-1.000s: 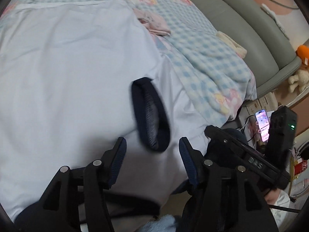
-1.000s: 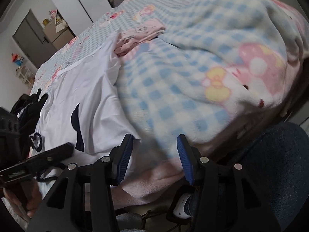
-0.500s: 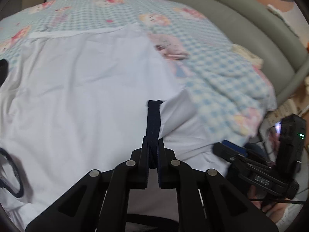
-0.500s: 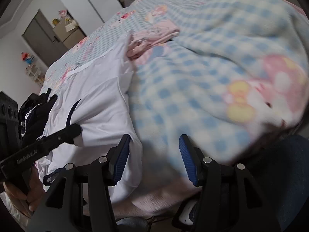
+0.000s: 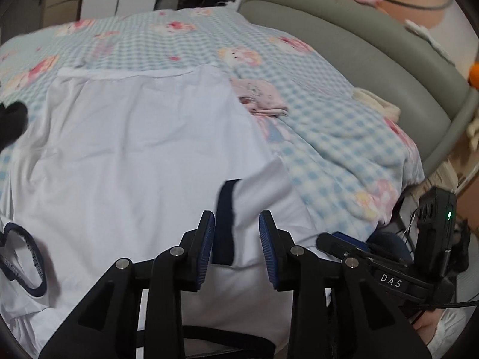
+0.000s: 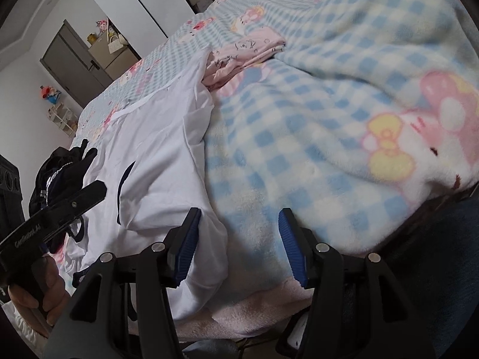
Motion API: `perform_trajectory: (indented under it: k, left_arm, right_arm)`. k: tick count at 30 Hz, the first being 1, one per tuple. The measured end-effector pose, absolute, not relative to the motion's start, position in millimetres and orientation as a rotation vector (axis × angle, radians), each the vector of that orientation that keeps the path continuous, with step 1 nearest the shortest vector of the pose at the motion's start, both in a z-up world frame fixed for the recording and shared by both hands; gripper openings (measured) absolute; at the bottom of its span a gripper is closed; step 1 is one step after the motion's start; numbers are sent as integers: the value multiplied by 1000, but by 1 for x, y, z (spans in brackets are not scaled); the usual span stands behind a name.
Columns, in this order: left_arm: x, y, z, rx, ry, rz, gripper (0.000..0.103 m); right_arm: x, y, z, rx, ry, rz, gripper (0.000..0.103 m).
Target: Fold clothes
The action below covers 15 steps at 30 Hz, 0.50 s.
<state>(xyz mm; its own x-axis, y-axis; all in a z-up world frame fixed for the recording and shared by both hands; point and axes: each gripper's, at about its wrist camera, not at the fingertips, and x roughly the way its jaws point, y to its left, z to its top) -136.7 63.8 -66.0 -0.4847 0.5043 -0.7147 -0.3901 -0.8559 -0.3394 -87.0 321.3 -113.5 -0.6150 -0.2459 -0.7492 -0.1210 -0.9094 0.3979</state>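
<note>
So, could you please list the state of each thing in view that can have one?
left gripper: open, navy sleeve cuff between its jaws
right gripper: open, holding nothing
white shirt: spread flat on the bed
pink garment: folded
wardrobe doors: closed

Bed in blue checked sheet, white shirt spread flat, fleece blanket, possibly pink pyjamas
</note>
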Motion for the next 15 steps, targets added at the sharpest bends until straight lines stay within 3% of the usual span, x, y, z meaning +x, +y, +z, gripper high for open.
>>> perform_trajectory:
  k: [4,12,15]
  left_arm:
    - [-139,78,-79,-1238,-124,2280,33]
    - [-144,74,-100,-1411,189,2437,35]
    - [-147,59,-85,-1375,52,2458,31]
  right_arm:
    - [-92,322,-111,1331,-619,-2710,55]
    - [-102,317,-114,1387,-527,-2719,60]
    - [-98,311,-118,1434,-508,-2653,60]
